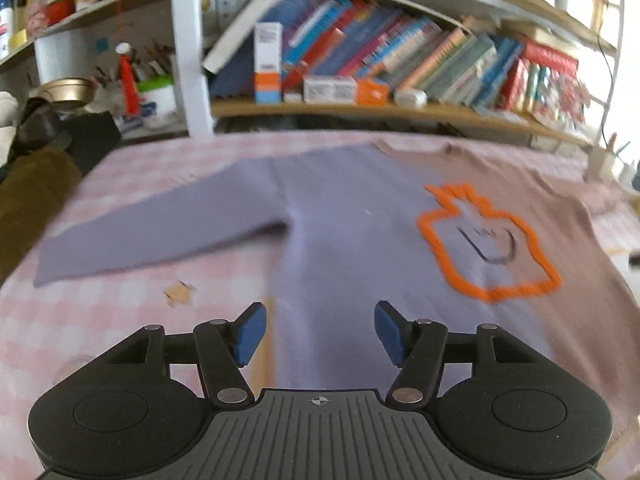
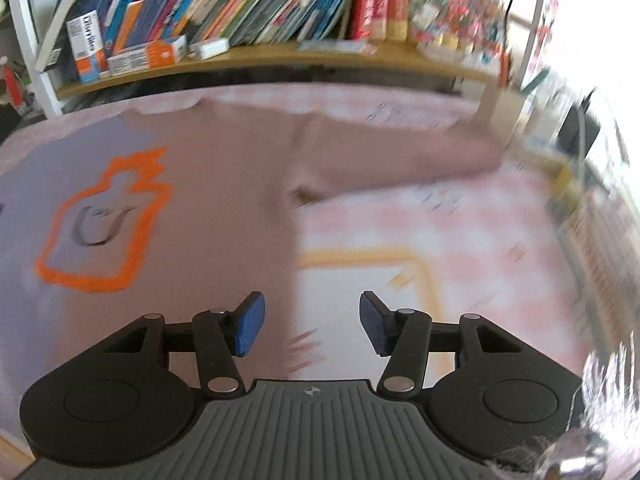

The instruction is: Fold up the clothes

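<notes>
Currently the two-tone sweater (image 1: 340,216) lies flat, front up, on the pink checked bench (image 1: 120,320), both sleeves spread outward: lilac sleeve (image 1: 160,224) to the left, brown sleeve (image 2: 400,160) to the right. Its orange outline print (image 1: 484,240) sits mid-chest. Spread like this, the garment fits either being laid out for folding or being opened again. Left tool (image 1: 320,334) hangs released over the lower lilac hem area, gripping nothing. Right tool (image 2: 312,324) is likewise released, over the brown side edge. Both views are blurred. A bookshelf (image 1: 360,60) stands behind the bench.
</notes>
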The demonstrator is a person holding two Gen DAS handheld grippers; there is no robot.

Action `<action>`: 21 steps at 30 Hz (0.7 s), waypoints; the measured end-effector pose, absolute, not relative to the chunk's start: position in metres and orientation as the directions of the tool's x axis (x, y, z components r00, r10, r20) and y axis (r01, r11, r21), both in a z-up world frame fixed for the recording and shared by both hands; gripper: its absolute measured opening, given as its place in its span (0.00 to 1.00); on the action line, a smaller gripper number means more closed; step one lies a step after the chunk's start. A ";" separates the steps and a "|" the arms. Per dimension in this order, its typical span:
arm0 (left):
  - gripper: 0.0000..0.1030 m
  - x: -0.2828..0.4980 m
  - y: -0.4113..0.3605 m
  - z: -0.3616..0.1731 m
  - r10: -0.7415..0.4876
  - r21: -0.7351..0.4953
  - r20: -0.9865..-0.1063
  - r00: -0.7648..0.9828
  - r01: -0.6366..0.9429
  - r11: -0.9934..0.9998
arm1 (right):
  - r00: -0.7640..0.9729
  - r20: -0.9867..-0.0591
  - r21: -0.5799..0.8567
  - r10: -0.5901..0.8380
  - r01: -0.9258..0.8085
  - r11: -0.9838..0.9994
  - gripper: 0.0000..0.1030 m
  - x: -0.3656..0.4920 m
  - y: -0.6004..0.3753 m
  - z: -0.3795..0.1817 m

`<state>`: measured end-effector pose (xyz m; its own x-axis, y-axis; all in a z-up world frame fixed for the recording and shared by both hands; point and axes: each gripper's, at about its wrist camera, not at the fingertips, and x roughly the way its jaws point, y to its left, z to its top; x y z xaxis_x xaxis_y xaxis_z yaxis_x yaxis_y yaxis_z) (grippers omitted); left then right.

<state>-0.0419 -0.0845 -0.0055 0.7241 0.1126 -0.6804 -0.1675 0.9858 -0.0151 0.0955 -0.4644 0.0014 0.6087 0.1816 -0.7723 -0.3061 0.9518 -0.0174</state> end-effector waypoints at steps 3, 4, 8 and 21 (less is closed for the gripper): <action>0.59 -0.041 -0.105 -0.008 0.139 -0.016 -0.701 0.699 -0.210 0.978 | 0.624 -0.765 -0.061 0.159 -0.315 0.947 0.49 0.123 -0.495 0.002; 0.59 -0.040 -0.111 -0.009 0.149 -0.016 -0.708 0.691 -0.227 0.974 | 0.628 -0.763 -0.076 0.153 -0.322 0.944 0.49 0.133 -0.504 0.001; 0.59 -0.038 -0.139 -0.009 0.201 -0.002 -0.716 0.669 -0.290 0.957 | 0.634 -0.760 -0.146 0.145 -0.384 0.912 0.52 0.172 -0.533 -0.004; 0.62 -0.049 -0.196 -0.010 0.343 0.053 -0.749 0.566 -0.464 0.884 | 0.537 -0.828 -0.340 0.163 -0.711 0.615 0.65 0.270 -0.542 -0.027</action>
